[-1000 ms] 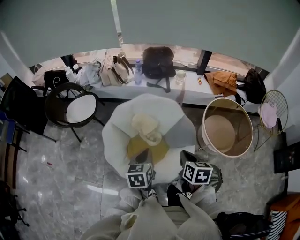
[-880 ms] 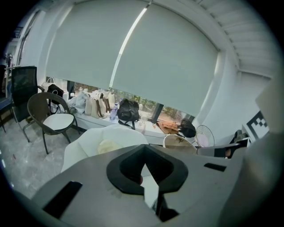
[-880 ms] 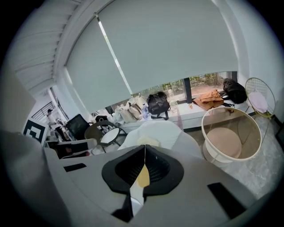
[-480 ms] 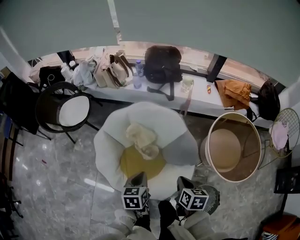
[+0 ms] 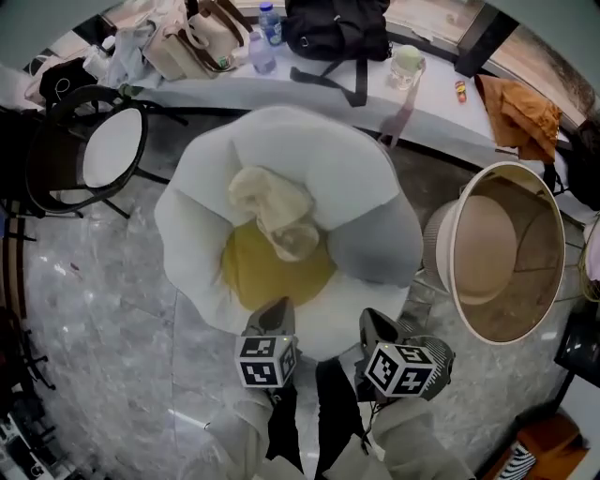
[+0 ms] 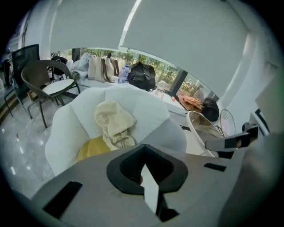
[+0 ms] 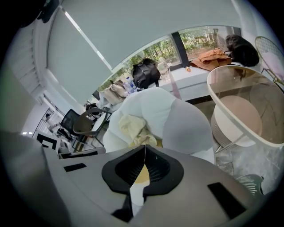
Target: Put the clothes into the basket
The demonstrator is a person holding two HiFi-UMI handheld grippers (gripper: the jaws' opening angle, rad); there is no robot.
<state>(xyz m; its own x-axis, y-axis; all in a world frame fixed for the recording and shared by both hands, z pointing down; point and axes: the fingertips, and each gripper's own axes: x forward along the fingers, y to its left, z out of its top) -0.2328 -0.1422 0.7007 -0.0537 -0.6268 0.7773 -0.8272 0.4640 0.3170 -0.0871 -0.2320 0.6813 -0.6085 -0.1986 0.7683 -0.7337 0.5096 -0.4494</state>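
A crumpled cream garment point(image 5: 272, 208) lies in the white petal-shaped armchair point(image 5: 309, 150), partly over its yellow seat cushion point(image 5: 267, 277). The round basket point(image 5: 497, 253), white-rimmed with a tan inside, stands on the floor to the chair's right and holds nothing. My left gripper point(image 5: 277, 309) hovers at the chair's front edge, shut and holding nothing. Beside it my right gripper point(image 5: 373, 321) is also shut and holding nothing. Both point down at the seat. The left gripper view shows the garment point(image 6: 113, 122) beyond the shut jaws, and the right gripper view shows garment point(image 7: 133, 126) and basket point(image 7: 239, 111).
A black-framed chair with a white seat point(image 5: 108, 150) stands left of the armchair. Behind it the window ledge carries bags point(image 5: 192, 42), a bottle point(image 5: 265, 23), a black backpack point(image 5: 337, 33) and an orange cloth point(image 5: 516, 108). The floor is grey marble point(image 5: 103, 309).
Both grippers have come down toward the armchair's front edge, and the head view has tilted lower, so chair and basket look larger. The garment has not moved.
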